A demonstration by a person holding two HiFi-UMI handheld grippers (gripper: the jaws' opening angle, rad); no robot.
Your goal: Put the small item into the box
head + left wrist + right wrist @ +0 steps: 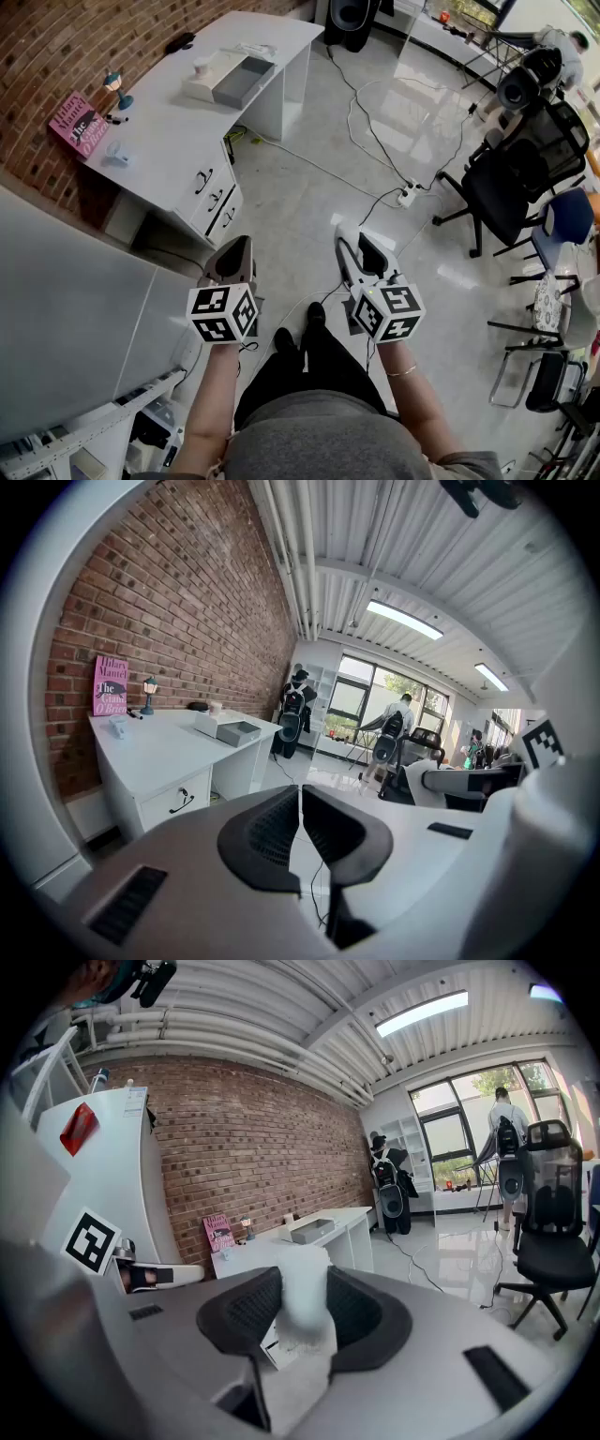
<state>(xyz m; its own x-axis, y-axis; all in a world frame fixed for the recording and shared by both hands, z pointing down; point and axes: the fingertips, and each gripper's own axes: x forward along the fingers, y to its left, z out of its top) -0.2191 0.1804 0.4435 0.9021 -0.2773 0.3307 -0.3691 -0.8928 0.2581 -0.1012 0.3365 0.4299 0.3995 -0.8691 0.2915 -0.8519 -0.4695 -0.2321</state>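
My right gripper [359,246] is shut on a small white, foam-like item [304,1290] that stands up between its dark pads [246,1314]; in the head view the white item [348,236] shows at the jaw tips. My left gripper [234,251] is shut with nothing in it, and its pads [274,829] meet along a thin line. I hold both over the floor, well short of the white desk [173,131]. The open white and grey box [230,80] sits at the desk's far end; this box [230,729] also shows in the left gripper view, and the box [312,1230] in the right one.
On the desk are a pink book [77,122] against the brick wall, a small lamp figurine [119,89] and a small pale object [116,152]. Cables and a power strip [408,195] lie on the floor. Black office chairs [506,183] stand to the right. A grey panel [66,309] stands at my left.
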